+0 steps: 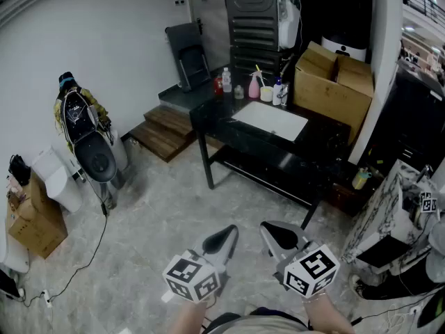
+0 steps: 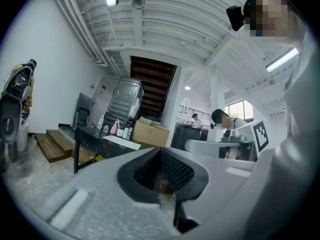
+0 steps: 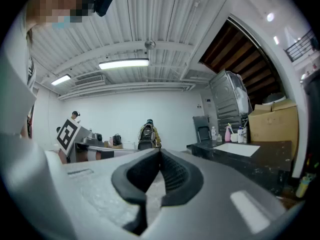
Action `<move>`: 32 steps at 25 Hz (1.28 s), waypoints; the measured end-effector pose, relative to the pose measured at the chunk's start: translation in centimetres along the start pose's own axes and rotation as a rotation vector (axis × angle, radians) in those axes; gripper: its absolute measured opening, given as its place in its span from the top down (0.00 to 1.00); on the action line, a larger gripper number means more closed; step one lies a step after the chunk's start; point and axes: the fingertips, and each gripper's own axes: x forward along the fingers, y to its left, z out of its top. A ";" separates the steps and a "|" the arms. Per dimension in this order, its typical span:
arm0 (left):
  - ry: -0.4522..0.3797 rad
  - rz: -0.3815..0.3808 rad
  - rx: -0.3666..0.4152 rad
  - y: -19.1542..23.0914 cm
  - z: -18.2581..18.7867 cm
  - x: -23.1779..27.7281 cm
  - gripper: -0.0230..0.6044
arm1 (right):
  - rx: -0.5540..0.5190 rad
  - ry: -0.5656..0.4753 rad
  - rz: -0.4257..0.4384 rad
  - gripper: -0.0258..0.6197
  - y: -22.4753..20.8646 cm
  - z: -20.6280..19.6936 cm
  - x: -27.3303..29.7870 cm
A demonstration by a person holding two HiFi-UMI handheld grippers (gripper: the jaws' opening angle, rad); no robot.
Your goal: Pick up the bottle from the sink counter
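Observation:
A black sink counter (image 1: 229, 127) with a white inset basin (image 1: 270, 120) stands across the room. At its back edge are a clear bottle (image 1: 226, 80), a pink spray bottle (image 1: 254, 87), a white cup (image 1: 266, 94) and a small white bottle (image 1: 278, 92). My left gripper (image 1: 228, 234) and right gripper (image 1: 272, 231) are held level near my body, far short of the counter, both shut and empty. The clear bottle (image 2: 102, 122) is small in the left gripper view beyond the left gripper (image 2: 161, 155). It (image 3: 214, 132) also stands far beyond the right gripper (image 3: 160, 158).
A cardboard box (image 1: 334, 82) sits on the counter's right end. Wooden steps (image 1: 165, 131) and a folding chair (image 1: 189, 54) stand left of it. A scooter (image 1: 90, 145), boxes (image 1: 31, 221) and a floor cable (image 1: 90, 256) are at left, and marbled panels (image 1: 382, 214) at right.

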 end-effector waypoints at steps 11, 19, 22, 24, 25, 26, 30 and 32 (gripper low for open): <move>-0.038 -0.019 0.051 -2.2 1.2 1.7 0.95 | -0.021 -0.001 0.006 0.96 -0.8 0.3 -1.9; -0.035 -0.052 0.057 -3.8 0.5 2.6 0.95 | -0.011 -0.071 -0.061 0.96 -2.7 1.2 -3.2; -0.035 -0.042 0.023 -3.8 -0.6 2.2 0.95 | -0.018 -0.064 -0.063 0.96 -2.5 0.6 -3.7; -0.042 -0.045 -0.016 -3.7 -0.9 2.5 0.95 | -0.018 -0.066 -0.059 0.96 -2.6 0.5 -3.6; -0.053 -0.049 -0.037 -3.7 -0.8 2.8 0.95 | -0.022 -0.068 -0.054 0.96 -2.7 0.5 -3.5; -0.063 -0.055 -0.053 -3.7 -0.6 3.0 0.95 | -0.024 -0.070 -0.049 0.96 -2.8 0.4 -3.5; -0.080 -0.072 -0.064 -3.2 -0.1 4.2 0.95 | -0.007 -0.123 -0.060 0.96 -3.6 0.4 -2.9; -0.102 -0.039 -0.050 -1.7 0.3 4.7 0.95 | 0.001 -0.135 -0.092 0.96 -4.2 0.2 -2.1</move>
